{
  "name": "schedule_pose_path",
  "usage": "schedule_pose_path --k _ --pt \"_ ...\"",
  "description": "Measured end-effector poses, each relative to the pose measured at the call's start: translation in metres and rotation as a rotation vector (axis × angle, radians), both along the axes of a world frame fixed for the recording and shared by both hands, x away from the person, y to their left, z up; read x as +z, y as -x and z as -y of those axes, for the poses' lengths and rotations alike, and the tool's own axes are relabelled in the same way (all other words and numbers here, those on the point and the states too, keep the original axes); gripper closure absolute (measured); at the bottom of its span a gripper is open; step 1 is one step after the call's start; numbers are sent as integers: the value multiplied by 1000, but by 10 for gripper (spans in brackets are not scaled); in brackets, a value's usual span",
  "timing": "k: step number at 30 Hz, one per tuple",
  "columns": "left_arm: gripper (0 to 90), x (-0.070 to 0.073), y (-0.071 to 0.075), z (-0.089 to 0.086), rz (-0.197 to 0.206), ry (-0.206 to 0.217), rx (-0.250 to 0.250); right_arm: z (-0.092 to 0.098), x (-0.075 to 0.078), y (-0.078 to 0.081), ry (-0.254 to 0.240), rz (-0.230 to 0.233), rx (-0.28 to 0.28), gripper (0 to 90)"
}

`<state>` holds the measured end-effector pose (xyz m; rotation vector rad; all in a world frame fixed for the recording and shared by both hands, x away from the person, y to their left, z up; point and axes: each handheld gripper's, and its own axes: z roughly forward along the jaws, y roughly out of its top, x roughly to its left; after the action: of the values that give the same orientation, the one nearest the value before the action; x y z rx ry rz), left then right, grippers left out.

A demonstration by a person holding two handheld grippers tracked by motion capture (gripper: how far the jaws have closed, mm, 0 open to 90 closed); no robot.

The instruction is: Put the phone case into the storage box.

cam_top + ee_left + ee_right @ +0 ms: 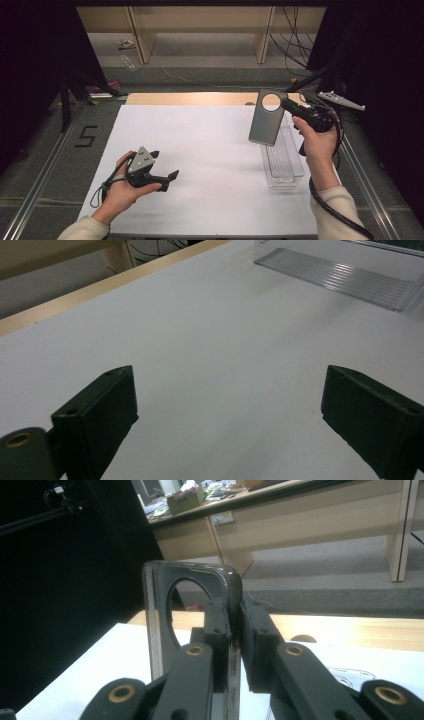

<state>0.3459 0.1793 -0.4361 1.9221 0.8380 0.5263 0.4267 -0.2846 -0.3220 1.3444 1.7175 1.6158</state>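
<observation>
Phone case [268, 119], grey with a round camera cutout near its top, hung in the air at the far right of the white table [200, 150], clamped along its upper right edge by the right gripper [287, 105]. Right gripper view showed both jaws pressed flat against the case's [159, 625] thin side wall, case upright and edge-on to the camera. Directly below the case sat a clear plastic tray [282, 162], long and narrow, ribbed on its floor, near the table's right edge. Left gripper [165, 167] rested low over the near left part of the table, well apart from the tray; its jaws stood wide apart with nothing between them, bare white surface beneath.
</observation>
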Motion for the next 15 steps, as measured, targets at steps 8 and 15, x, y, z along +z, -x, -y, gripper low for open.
schedule_pose_path --k 8,15 --pt "75 0 0 0 -1 1 1 5 1 0 0 5 -16 830" --pt "74 0 -1 -1 0 1 2 9 2 0 -2 5 -26 830"
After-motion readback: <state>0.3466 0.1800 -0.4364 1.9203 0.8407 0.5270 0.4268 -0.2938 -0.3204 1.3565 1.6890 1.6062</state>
